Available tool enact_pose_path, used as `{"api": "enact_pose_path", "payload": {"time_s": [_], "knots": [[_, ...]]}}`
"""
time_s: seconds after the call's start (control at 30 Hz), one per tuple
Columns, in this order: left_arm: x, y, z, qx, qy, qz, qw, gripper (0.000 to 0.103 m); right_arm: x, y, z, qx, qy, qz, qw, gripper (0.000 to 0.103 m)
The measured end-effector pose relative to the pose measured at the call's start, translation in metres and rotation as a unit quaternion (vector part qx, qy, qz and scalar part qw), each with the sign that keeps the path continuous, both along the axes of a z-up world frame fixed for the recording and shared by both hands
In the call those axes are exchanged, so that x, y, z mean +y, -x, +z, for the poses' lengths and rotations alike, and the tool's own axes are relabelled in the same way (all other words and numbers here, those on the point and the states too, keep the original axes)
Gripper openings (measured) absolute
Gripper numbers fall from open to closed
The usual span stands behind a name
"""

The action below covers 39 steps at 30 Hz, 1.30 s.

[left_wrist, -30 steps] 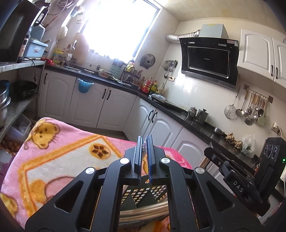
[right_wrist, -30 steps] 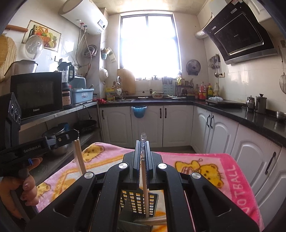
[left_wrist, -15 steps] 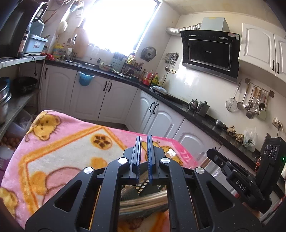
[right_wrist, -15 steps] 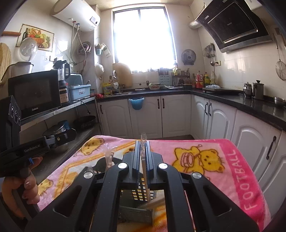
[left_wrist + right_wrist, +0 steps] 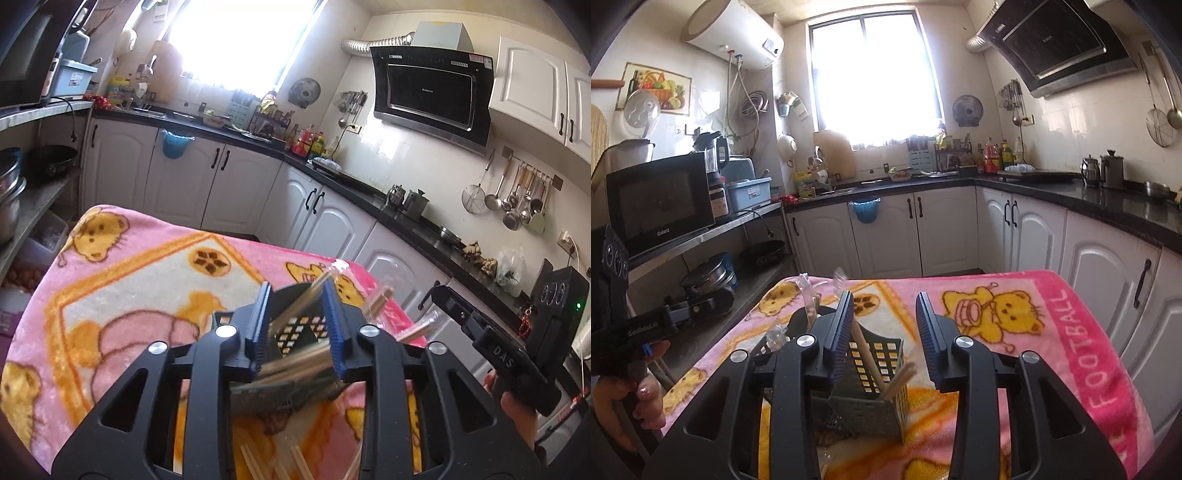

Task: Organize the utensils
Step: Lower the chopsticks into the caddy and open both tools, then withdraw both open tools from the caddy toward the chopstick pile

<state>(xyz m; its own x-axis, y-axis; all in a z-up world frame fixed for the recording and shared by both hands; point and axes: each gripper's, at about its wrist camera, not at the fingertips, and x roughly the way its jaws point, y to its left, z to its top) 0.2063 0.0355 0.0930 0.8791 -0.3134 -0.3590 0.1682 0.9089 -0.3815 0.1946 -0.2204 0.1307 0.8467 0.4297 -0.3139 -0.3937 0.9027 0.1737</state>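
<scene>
- The left tongs [image 5: 297, 326] stand spread, their jaws having just been opening; a pair of pale wooden chopsticks in a clear plastic sleeve [image 5: 295, 310] leans between the blue pads, and no pad presses on it.
- The right tongs [image 5: 884, 336] are likewise spread, their jaws also just opened, with another pale wooden chopstick [image 5: 870, 356] slanting between them, free of the pads.
- Both sticks have their lower ends in the grey perforated plastic utensil basket [image 5: 866, 398], which sits on the pink cartoon-bear blanket [image 5: 1082, 354] covering the tabletop.
- More sleeved chopsticks [image 5: 809, 299] lean out of the basket's far left side, and loose ones lie on the blanket near the lower edge of the left view [image 5: 255, 461].
- Handling, as a judgement: the chopsticks look light, stiff and thin, so they need little squeeze, but the plastic sleeve is likely slippery and crinkles, letting a stick slide or swivel.
- The best hold seems to be on the upper half of the shaft, pads square across it, leaving the lower end free to enter a cell.
- The basket looks light too, and may tip or skid on the soft blanket if a leaning stick is pushed sideways.
</scene>
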Motion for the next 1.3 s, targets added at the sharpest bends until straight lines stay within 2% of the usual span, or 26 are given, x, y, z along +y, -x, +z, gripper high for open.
{"api": "enact_pose_path", "payload": {"time_s": [0.27,0.53,0.73,0.97,1.3], "knots": [[0.001,0.012,-0.007,0.01,0.004,-0.006,0.9999,0.046,-0.007,0.012,0.0,0.007,-0.002,-0.004,1.0,0.047],[0.002,0.023,-0.013,0.016,0.004,-0.005,0.9999,0.074,-0.012,0.026,-0.002,0.009,0.003,-0.007,1.0,0.066],[0.004,0.031,-0.015,0.016,0.004,0.004,0.9999,0.091,-0.013,0.037,-0.006,0.014,0.009,-0.007,1.0,0.074],[0.009,0.038,-0.019,0.019,0.009,0.012,0.9997,0.092,-0.012,0.049,-0.009,0.014,0.017,-0.004,1.0,0.08],[0.011,0.045,-0.025,0.029,0.005,0.018,0.9994,0.092,-0.003,0.063,-0.019,0.026,0.032,0.013,0.999,0.081]]}}
